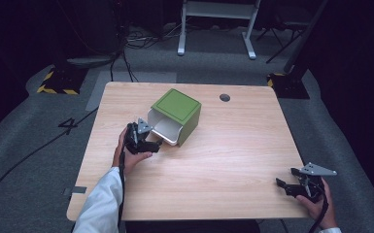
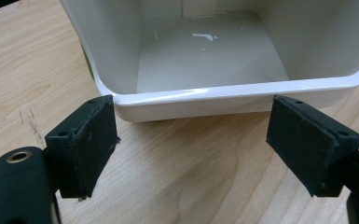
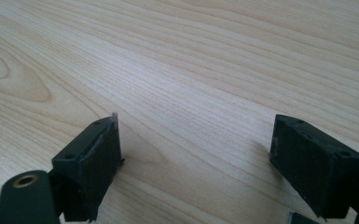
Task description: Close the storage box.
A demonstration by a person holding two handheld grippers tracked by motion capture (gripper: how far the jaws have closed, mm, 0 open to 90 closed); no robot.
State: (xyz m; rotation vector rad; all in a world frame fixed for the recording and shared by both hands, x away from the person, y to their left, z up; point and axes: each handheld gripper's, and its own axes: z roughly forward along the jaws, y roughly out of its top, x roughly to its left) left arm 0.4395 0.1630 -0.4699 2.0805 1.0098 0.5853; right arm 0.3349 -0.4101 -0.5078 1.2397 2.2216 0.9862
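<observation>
Here, a green box sits mid-surface, its white drawer pulled out and empty. The left tool waits just before the drawer's front, jaws apart. The right tool rests near the surface's right edge, jaws apart.

A green box with a white drawer pulled partly out, open and empty, sits just left of frame centre.

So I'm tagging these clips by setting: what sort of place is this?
Probably a lab or recording studio, not a home: a lone wooden table stands on grey carpet with yellow-black hazard tape, a floor marking "4", loose cables and dark surroundings.
</observation>
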